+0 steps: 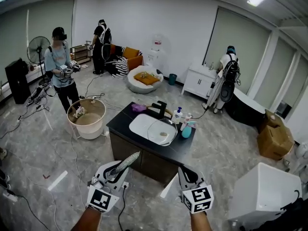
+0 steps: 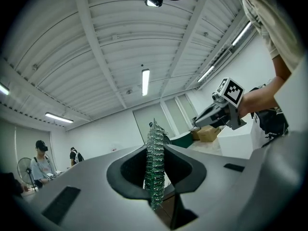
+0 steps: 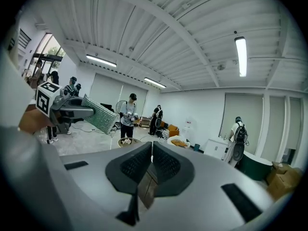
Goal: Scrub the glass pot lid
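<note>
Left hand-held gripper (image 2: 155, 179): clamped on a mesh scouring pad (image 2: 154, 153)
Right hand-held gripper (image 3: 150, 159): jaws together, empty
Glass pot lid (image 1: 162, 131): at the sink (image 1: 138, 124) in the desk (image 1: 120, 122), well apart from both

The glass pot lid (image 1: 162, 132) lay in the sink (image 1: 138, 125), too small for me to tell clean from dirty. The bottles (image 1: 183, 121) beside it, I couldn't identify them. Both forearms (image 1: 89, 220) ran off the bottom edge. The near end of the scouring pad (image 1: 126, 161) was buried in the left gripper (image 1: 118, 171).
</note>
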### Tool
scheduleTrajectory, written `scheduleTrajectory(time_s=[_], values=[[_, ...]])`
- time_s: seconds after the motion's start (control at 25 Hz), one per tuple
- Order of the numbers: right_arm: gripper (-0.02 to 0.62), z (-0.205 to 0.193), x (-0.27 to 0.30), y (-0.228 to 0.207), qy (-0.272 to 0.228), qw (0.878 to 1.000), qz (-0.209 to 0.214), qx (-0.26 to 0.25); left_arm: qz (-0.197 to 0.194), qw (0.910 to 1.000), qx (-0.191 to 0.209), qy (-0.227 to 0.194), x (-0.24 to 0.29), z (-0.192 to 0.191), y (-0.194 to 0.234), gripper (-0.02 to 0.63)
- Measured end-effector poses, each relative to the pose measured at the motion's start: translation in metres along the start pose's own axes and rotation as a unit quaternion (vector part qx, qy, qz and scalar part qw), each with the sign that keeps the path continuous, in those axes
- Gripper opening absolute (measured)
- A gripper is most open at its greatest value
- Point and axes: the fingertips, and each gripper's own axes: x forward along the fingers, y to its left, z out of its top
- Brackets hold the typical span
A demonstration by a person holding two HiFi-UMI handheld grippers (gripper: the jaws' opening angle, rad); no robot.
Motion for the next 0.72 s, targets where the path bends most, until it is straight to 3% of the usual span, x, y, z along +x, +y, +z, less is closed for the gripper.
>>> scheduleTrajectory(time_s=[0.4, 0.72], values=[[0.026, 0.002, 0.043, -0.015, -0.002, 1.000, 0.009, -0.002, 0.011, 0.9998, -0.006, 0.017, 0.021, -0.024, 0.024, 0.092], [0.026, -0.006, 0.122, -0.075, -0.022, 0.998, 0.050, 0.020, 0.043, 0.9975, 0.006, 0.055, 0.091, -0.042, 0.038, 0.092]])
